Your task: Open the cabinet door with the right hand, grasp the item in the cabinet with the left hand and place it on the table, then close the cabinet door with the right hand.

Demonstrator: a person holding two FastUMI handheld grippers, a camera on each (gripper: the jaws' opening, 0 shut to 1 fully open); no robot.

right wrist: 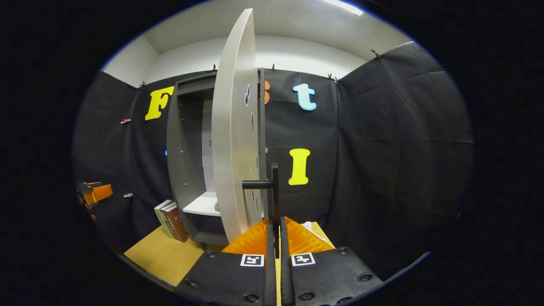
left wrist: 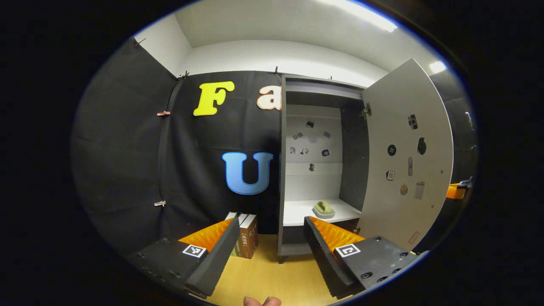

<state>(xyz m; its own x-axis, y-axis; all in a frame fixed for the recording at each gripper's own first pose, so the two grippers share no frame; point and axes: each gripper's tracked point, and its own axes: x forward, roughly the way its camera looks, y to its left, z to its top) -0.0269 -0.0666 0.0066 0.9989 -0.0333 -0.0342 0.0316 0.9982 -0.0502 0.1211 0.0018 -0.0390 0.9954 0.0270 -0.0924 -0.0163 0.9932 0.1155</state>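
The cabinet stands on the wooden table against the booth's black cloth wall, and everything else is placed from it. Its door hangs wide open on the cabinet's right side, hinged at the right edge, its inner face dotted with small stickers. In the right gripper view the same door is seen almost edge-on, with a dark handle sticking out from its outer face.

Inside the cabinet, on the white lower shelf, lies the item, a small yellow-green thing on a pale base, toward the shelf's right half. Just left of the cabinet's foot, a few books stand upright on the table.

The left gripper is in front of the cabinet, well apart from it, its fingers spread wide with nothing between them; the item sits beyond and just above the tip of its right-hand finger. The right gripper is at the door's outer side, its fingers pressed close together around the lower end of the handle's upright bar.

The left gripper view gives the cabinet's inside, the item and the door's inner face, plus a fingertip at the bottom edge. The right gripper view gives the handle and, far left of the cabinet, the left gripper farther off.
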